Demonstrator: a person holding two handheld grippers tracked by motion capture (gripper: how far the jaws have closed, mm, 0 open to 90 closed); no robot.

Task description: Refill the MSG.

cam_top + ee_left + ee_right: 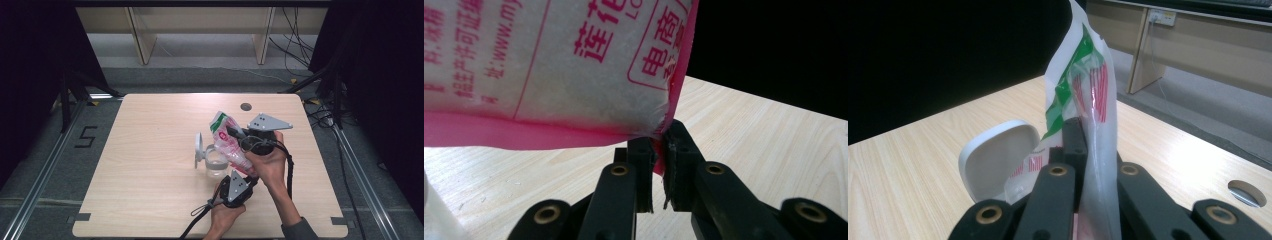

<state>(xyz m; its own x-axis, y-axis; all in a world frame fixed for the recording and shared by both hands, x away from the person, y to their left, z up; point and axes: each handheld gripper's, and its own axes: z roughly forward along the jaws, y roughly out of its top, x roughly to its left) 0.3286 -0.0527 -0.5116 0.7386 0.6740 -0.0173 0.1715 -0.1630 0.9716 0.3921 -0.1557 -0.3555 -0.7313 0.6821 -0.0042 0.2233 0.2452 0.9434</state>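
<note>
from high up, a plastic bag (229,141) with pink and green print is held in the air over the middle of the tabletop (150,150), a bit nearer the right edge. the left gripper (243,176) holds the low end of the bag, closer to the near edge. the right gripper (239,133) holds the top end, farther from the near edge. just left of the bag a clear jar (216,162) stands on the wood, with its white lid (199,149) tipped up beside it. a small round hole (245,106) sits near the far edge.

the left gripper view shows things the high view cannot: red writing on the bag (574,65) and its pink bottom seam. the left gripper (658,165) has its jaws almost pressed together, pinching the pink corner of the bag between them. only a thin gap is left.

the right gripper view shows the bag (1088,100) standing up tall, with green and red stripes near the top. the right gripper (1090,150) is pinched on the thin clear plastic, which runs down between its jaws. the white lid (993,160) is seen just behind the jaws on the left, and the round hole (1248,192) is by the table edge on the right.
</note>
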